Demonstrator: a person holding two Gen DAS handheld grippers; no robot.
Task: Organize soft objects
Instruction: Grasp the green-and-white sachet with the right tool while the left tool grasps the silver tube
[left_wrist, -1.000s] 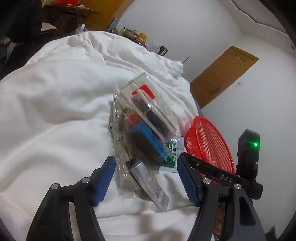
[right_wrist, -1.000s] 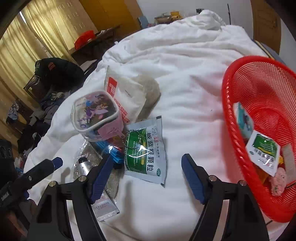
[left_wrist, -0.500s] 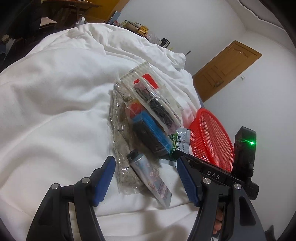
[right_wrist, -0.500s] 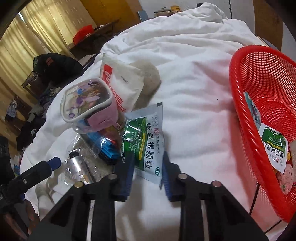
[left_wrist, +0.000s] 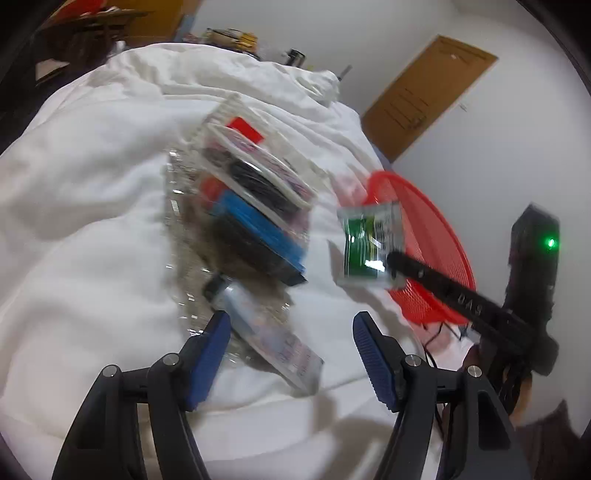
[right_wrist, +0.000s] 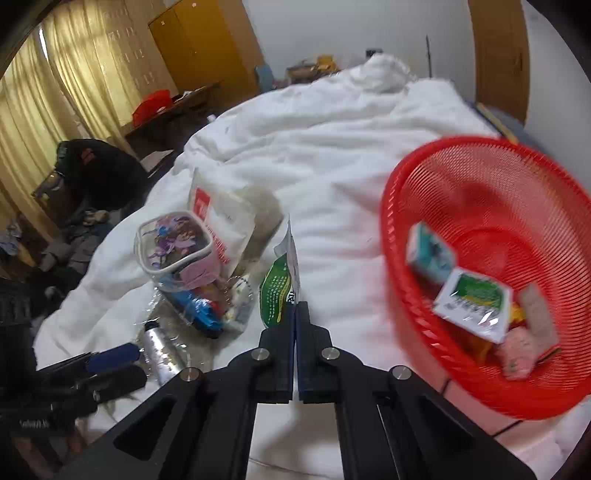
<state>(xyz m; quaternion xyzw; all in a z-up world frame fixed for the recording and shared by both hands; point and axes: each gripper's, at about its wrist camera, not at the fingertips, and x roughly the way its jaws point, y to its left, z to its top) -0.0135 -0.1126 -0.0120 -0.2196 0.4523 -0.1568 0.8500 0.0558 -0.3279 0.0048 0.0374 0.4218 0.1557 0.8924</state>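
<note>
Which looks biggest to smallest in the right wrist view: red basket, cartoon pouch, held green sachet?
1. red basket
2. cartoon pouch
3. green sachet, seen nearly edge-on in the right gripper, so it looks smaller than it is.

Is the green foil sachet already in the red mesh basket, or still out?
Out. The right gripper pinches the green foil sachet edge-on above the white duvet, beside the red mesh basket.

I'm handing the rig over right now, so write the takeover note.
Right hand-held gripper: shut on the green sachet, lifted off the white duvet.
Left hand-held gripper: open, empty, over the silver tube.
Red mesh basket: already holds a matching sachet and a few small packs.
Left: drop this sachet in, then the tube, clear pouch and white bag.
</note>
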